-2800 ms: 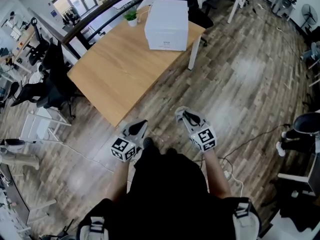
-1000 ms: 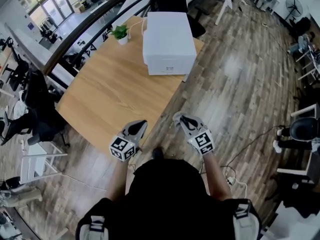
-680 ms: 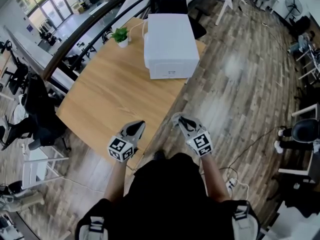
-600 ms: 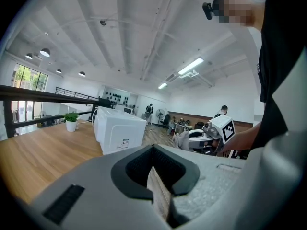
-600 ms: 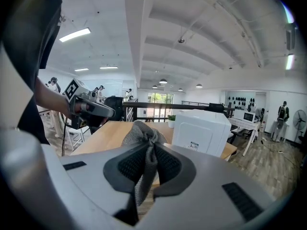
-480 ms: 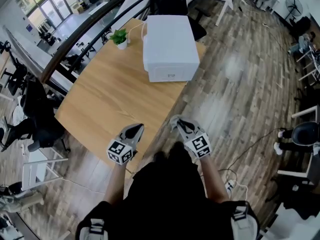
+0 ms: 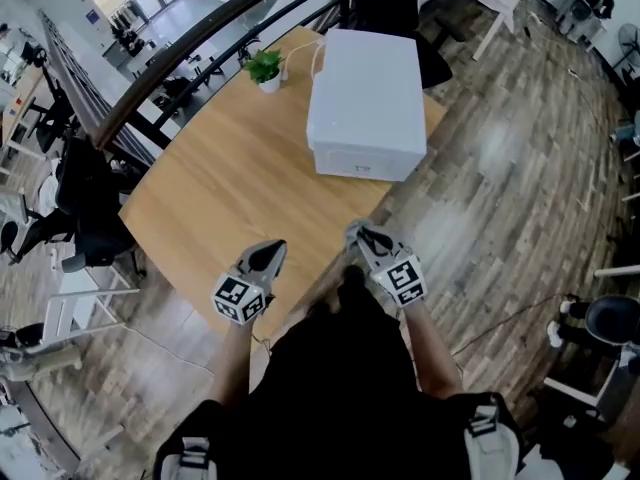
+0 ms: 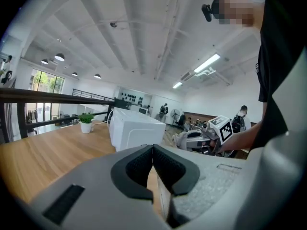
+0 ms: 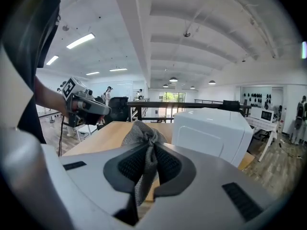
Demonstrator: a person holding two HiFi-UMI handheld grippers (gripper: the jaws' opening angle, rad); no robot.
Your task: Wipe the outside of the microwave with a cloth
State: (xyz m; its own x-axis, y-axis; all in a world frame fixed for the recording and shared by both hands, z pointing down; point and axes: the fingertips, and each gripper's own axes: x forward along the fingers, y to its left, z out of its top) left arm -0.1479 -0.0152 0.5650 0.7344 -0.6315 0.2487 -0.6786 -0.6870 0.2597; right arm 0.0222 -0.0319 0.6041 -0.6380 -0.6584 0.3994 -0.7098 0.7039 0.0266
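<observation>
1. White box-shaped microwave [image 7: 366,103]: stands at the far right end of the light wooden worktop [image 7: 225,183], its front face turned toward the person. It is well apart from both tools, so wiping has evidently not begun.
2. Grey woven cloth [image 9: 144,140]: pinched in a bunched fold between the jaws of the right tool [image 7: 362,238]. A crumpled wad stands out ahead of the jaw tips and a tail hangs below. This grip probably serves to present a soft pad to the microwave's casing.
3. Right tool: clenched on the cloth and held over the near edge of the worktop, pointing toward the microwave.
4. Left tool [image 7: 266,258]: jaws closed together with nothing between them. It is held beside the right tool over the near edge and appears idle, perhaps free to steady the appliance.
5. Containers: the microwave's front appears shut, and nothing of its interior can be seen. A small white pot holding a green leafy plant [image 7: 265,70] stands on the far edge of the worktop, near the microwave's back left corner.
6. White cable [image 7: 318,53]: runs along the microwave's rear left edge, near the plant. It may catch the cloth when the back is wiped.
</observation>
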